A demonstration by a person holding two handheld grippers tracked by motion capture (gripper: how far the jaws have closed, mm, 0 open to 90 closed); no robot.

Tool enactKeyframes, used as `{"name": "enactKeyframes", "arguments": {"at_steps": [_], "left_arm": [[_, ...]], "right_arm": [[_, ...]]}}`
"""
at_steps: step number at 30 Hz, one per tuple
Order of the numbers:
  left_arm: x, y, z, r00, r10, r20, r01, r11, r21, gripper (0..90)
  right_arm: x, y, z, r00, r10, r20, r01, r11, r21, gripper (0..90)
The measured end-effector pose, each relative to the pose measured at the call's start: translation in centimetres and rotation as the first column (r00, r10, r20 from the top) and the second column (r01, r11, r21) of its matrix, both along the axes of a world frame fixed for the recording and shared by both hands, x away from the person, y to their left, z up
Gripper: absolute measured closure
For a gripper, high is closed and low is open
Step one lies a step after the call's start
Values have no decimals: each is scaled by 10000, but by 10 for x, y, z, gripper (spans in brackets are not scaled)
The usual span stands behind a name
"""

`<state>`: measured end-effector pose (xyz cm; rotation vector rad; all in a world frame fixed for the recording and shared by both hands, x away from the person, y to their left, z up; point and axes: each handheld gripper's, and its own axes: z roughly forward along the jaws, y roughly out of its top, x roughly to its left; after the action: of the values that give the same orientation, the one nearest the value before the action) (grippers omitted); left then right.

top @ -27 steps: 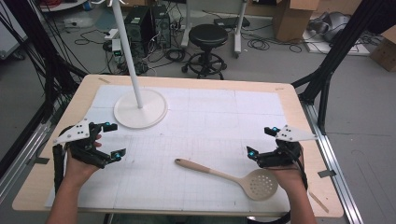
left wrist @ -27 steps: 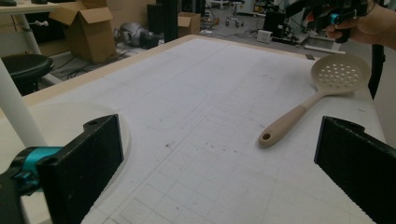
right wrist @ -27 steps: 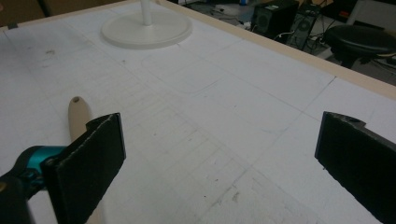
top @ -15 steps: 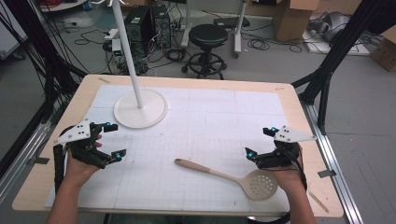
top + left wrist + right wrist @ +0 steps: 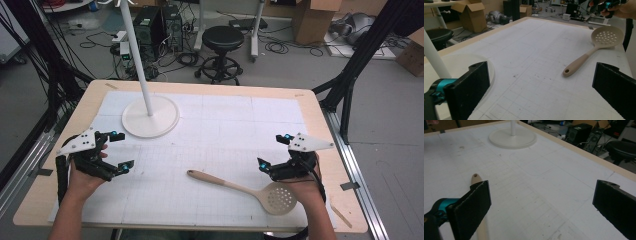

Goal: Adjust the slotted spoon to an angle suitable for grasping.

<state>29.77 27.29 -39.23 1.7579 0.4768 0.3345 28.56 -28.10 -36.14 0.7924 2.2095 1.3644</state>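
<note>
Right gripper (image 5: 274,151) slightly nearer slotted spoon (image 5: 247,190) than before, apparently apart; jaws wide, empty.

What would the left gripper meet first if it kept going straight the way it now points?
Probably nothing soon: the open left gripper looks across bare white gridded mat. The beige slotted spoon's handle lies right of centre, so it may pass beside it; depth is unclear.

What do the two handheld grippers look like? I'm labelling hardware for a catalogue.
Each of the left gripper and the right gripper has a black body, teal accents by flat black ridged jaws, a grey three-cornered top plate and a black trailing cable. Forearms are bare, with no sleeves.
</note>
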Motion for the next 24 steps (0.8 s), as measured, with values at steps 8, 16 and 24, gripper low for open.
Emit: {"name": "enactKeyframes", "arguments": {"at_steps": [8,16,24], "left_arm": [[1,-1,0,10000,-45,20,45,10000,40,18],[0,0,0,10000,-62,39,62,10000,7,18],[1,-2,0,10000,-93,14,93,10000,33,18]], "right_arm": [[1,26,-5,9969,709,-343,-735,9940,-811,5],[1,61,-17,9827,1542,-1022,-1722,9643,-2011,6],[2,79,-24,9688,1967,-1508,-2288,9439,-2383,53]]}}
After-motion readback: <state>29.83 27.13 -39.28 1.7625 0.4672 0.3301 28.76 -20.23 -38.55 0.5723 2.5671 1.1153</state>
